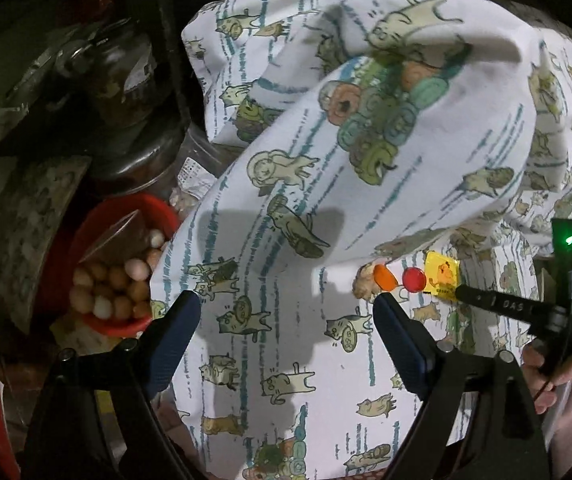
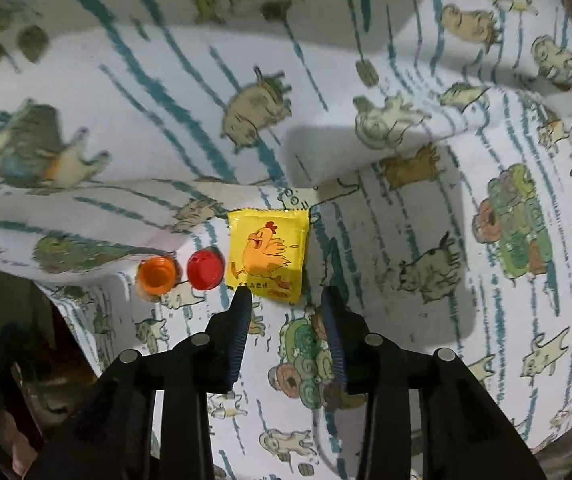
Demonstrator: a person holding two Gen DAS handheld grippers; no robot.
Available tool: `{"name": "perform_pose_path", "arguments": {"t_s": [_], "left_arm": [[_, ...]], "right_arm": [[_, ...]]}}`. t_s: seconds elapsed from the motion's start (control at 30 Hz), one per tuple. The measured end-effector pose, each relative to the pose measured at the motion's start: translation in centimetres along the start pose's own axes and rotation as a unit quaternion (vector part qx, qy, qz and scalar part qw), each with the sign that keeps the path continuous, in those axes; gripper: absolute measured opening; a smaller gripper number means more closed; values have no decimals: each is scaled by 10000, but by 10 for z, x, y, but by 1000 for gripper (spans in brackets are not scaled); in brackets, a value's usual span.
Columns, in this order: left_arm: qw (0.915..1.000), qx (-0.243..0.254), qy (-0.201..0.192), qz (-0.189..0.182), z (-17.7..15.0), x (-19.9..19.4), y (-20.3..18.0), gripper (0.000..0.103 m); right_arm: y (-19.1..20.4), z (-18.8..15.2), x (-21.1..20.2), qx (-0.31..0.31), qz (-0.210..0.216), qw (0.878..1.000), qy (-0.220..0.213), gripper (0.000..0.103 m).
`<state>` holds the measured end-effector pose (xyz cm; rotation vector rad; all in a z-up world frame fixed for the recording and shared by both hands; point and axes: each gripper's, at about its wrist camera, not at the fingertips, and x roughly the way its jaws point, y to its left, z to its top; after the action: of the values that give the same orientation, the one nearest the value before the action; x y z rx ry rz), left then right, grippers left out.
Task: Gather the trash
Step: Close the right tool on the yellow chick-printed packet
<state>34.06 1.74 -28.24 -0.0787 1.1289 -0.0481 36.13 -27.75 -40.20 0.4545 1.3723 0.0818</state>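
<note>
A yellow sachet with a chicken print (image 2: 268, 254) lies on the cat-patterned cloth (image 2: 426, 320), with a red bottle cap (image 2: 204, 269) and an orange cap (image 2: 157, 274) to its left. My right gripper (image 2: 286, 294) is open and empty, its fingertips just short of the sachet's near edge. In the left wrist view the sachet (image 1: 442, 272), red cap (image 1: 414, 279) and orange cap (image 1: 385, 277) lie beyond the right fingertip. My left gripper (image 1: 288, 302) is wide open and empty over the cloth. The right gripper (image 1: 462, 292) reaches in from the right.
A raised fold of the cloth (image 1: 366, 120) hangs over the items. Left of the table, a red bowl of eggs (image 1: 117, 276) with a plastic bag in it, glass jars (image 1: 125, 92) and a box stand close together.
</note>
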Motion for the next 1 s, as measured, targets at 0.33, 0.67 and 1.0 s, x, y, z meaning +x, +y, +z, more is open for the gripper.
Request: {"name": "perform_pose_path", "arguments": {"t_s": [0.33, 0.67, 1.0], "left_arm": [[9999, -100, 31, 5, 4, 2, 1, 87], [9999, -143, 37, 10, 4, 1, 6, 87], [9995, -173, -93, 247, 3, -4, 9, 87]], "right_arm": [[8, -5, 16, 242, -279, 9991, -188, 20], [13, -10, -7, -21, 86, 9996, -273, 1], [11, -25, -10, -414, -625, 9970, -216, 23]]}}
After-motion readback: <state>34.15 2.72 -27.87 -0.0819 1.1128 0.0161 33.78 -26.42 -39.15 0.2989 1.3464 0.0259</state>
